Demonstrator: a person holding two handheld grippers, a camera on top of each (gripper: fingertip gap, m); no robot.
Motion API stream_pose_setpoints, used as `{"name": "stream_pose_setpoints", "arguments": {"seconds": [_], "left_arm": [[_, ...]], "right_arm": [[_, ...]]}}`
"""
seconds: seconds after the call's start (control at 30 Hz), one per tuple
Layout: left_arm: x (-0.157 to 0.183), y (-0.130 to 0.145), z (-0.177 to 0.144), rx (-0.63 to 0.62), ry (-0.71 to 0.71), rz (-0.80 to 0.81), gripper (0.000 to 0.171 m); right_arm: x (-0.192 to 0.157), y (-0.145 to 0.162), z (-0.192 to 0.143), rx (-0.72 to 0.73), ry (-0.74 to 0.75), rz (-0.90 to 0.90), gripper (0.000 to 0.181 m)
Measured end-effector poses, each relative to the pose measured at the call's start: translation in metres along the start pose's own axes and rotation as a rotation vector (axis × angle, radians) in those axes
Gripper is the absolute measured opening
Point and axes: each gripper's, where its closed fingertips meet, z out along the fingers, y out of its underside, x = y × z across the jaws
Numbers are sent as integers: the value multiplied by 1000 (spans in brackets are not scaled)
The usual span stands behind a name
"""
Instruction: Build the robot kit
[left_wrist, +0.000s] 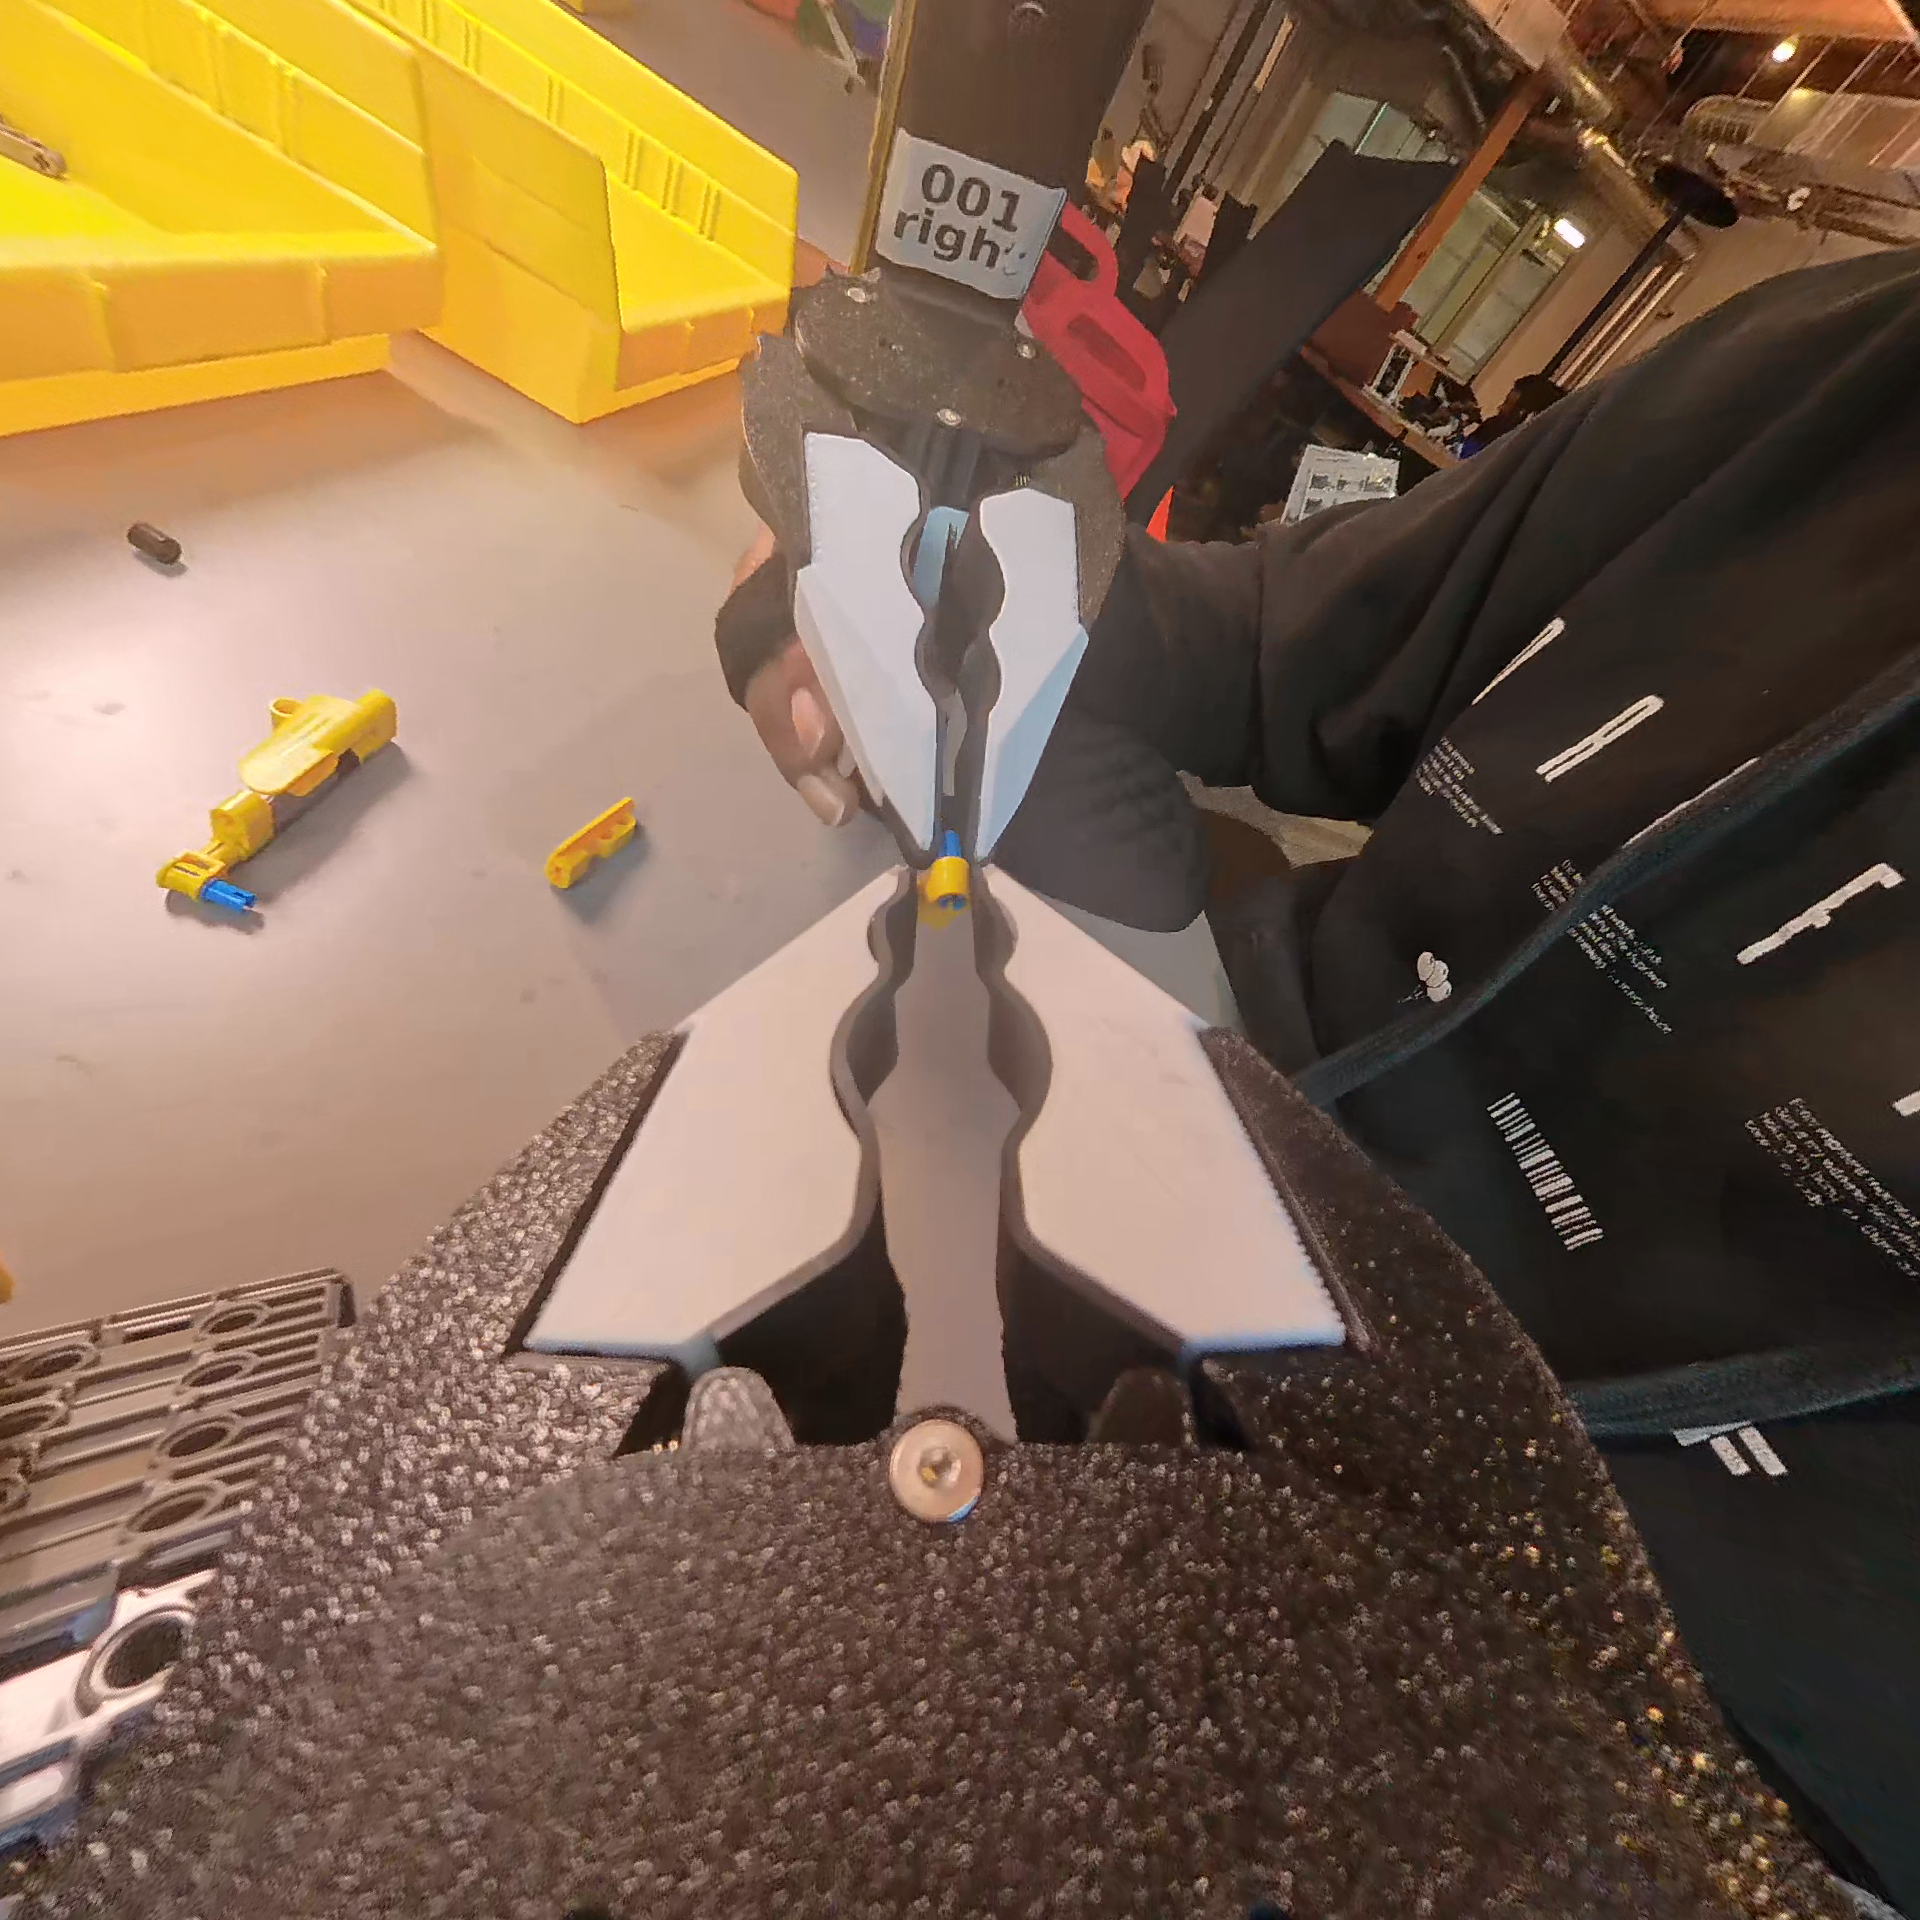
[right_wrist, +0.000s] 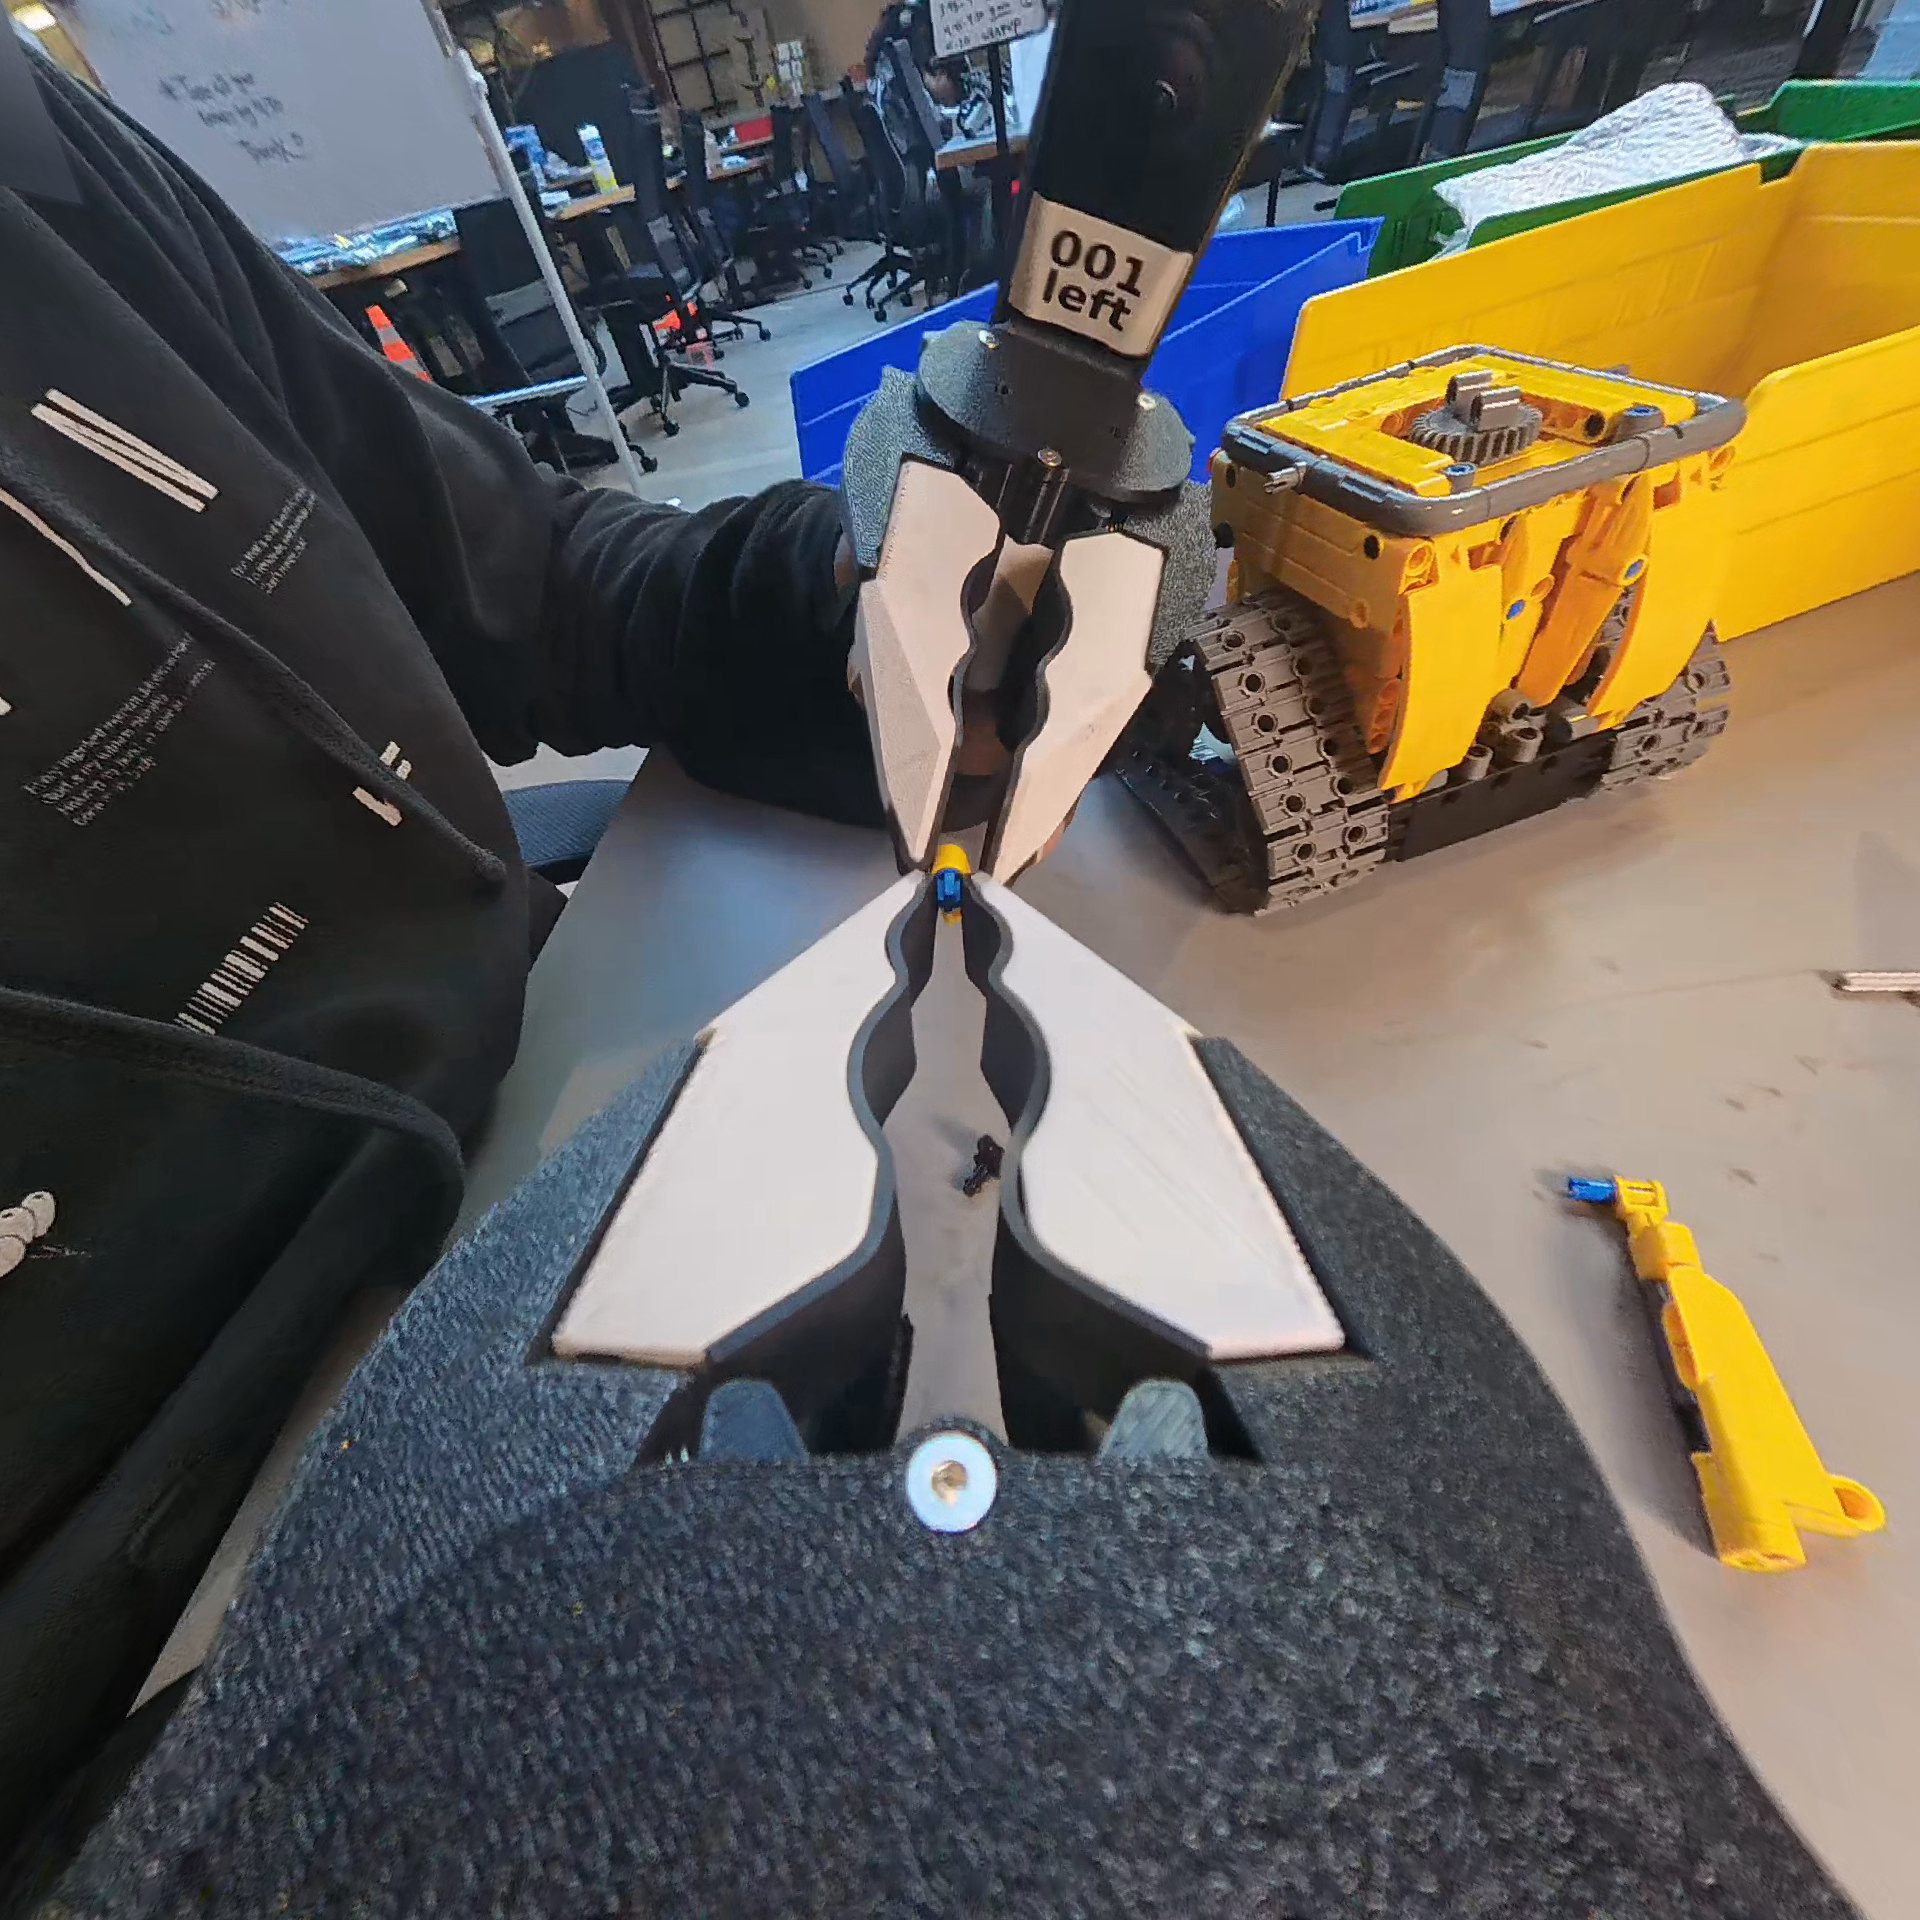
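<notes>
Frame centre: left gripper (left_wrist: 940, 902) and right gripper (right_wrist: 948, 902) meet tip to tip, both nearly closed on one small yellow-and-blue connector piece (left_wrist: 943, 881), long axis along fingers; printed grey tags on both handles

We see a small yellow plastic connector piece (left_wrist: 943, 883) with a blue pin (right_wrist: 948, 889) in it, held in the air above the grey surface (left_wrist: 416, 987). It is pinched tip to tip by the left gripper (left_wrist: 940, 891) and the right gripper (right_wrist: 948, 902), whose fingers (left_wrist: 769, 1143) close on it from opposite ends.
</notes>
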Motion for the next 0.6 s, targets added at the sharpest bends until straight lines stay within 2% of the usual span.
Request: {"name": "stream_pose_setpoints", "arguments": {"seconds": [0.23,0.43,0.53,0.6], "left_arm": [[1,-15,-11,102,59,-75,18],[4,-20,-12,141,107,-134,22],[6,-20,-10,145,123,-148,23],[11,-23,-9,160,160,-169,25]], "right_arm": [[2,-15,-9,105,-19,56,4],[-2,-25,-14,175,-14,-12,4],[-4,-33,-16,212,59,-190,4],[-4,-32,-14,173,155,-378,4]]}}
